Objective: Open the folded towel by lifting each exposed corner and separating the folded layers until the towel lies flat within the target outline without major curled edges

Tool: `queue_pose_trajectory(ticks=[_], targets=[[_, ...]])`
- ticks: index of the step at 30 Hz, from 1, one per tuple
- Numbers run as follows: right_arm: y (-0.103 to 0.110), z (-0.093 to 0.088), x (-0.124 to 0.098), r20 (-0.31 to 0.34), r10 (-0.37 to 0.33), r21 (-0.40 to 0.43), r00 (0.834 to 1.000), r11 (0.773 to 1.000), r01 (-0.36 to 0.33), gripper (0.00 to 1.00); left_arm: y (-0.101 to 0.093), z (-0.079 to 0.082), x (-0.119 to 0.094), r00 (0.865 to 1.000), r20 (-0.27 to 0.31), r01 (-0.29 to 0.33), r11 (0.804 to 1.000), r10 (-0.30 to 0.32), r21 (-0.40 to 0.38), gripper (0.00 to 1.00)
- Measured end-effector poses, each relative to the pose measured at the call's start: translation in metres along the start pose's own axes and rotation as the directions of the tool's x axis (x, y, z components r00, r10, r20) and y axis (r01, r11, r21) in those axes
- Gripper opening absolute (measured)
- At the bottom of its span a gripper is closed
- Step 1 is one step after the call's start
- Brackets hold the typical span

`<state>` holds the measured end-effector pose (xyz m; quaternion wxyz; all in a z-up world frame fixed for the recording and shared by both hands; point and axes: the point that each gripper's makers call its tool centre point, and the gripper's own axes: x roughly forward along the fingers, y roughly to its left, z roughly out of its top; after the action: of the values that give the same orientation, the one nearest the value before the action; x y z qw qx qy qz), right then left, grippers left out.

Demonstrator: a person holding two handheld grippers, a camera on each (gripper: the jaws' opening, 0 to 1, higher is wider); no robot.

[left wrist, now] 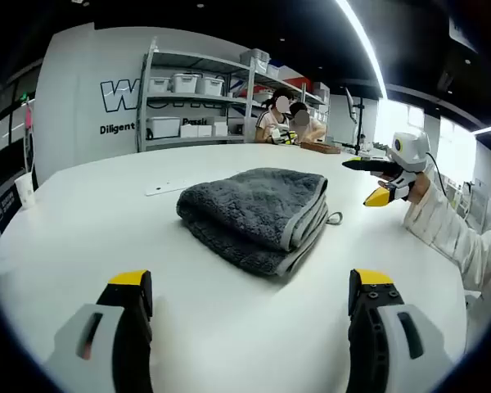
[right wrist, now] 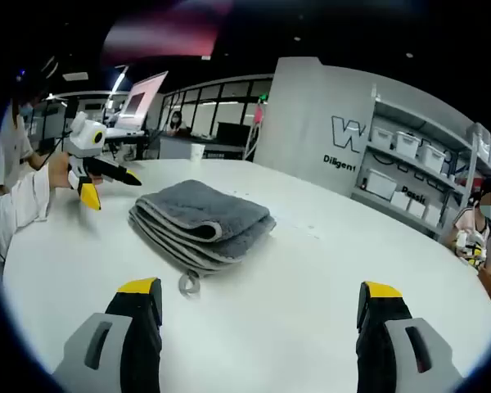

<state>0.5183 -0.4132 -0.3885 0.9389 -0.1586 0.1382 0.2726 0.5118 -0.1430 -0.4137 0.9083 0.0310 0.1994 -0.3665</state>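
— Yellow-tipped jaws of the left gripper [left wrist: 250,296] and right gripper [right wrist: 262,307]: how do they stand?

— Both spread wide, holding nothing, poised above the white table [left wrist: 82,221].

— And the towel [left wrist: 258,214]?

— Grey, folded in layers, mid-table, between the two grippers and apart from each; its hanging loop [right wrist: 189,284] points toward the right gripper.

— Beyond it?

— Shelving [left wrist: 198,98] with storage bins, against a lettered wall.

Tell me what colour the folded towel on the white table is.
Dark grey, with a lighter grey edge trim; the folded plush towel shows best in the left gripper view.
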Motion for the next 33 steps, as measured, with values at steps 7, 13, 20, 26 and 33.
queue_pose_trajectory(ticks=[7, 13, 20, 26, 33], targets=[[0.0008, -0.0027, -0.0003, -0.014, 0.005, -0.005, 1.0, 1.0, -0.005, 0.98, 0.0002, -0.0003, -0.0003, 1.0, -0.007, -0.003, 1.0, 0.003, 0.011, 0.99], [-0.0018, -0.0032, -0.0011, -0.01, 0.004, 0.017, 1.0, 1.0, -0.004, 0.97, 0.0016, 0.0006, -0.0007, 1.0, -0.007, -0.014, 1.0, 0.014, 0.021, 0.99], [-0.0007, 0.0002, -0.0002, 0.008, -0.003, 0.0, 1.0, 1.0, 0.003, 0.99, 0.0022, -0.0008, 0.0, 1.0, -0.017, -0.016, 0.999, 0.016, 0.03, 0.98], [0.0006, 0.0006, 0.0013, 0.008, 0.001, -0.005, 1.0, 1.0, -0.001, 0.99, 0.0017, -0.0022, -0.0007, 1.0, -0.02, -0.015, 1.0, 0.016, 0.023, 0.99], [0.0005, 0.0008, 0.0018, 0.004, -0.004, -0.011, 1.0, 1.0, 0.004, 0.98, 0.0007, -0.0014, -0.001, 1.0, -0.019, -0.015, 1.0, 0.016, 0.026, 0.98]])
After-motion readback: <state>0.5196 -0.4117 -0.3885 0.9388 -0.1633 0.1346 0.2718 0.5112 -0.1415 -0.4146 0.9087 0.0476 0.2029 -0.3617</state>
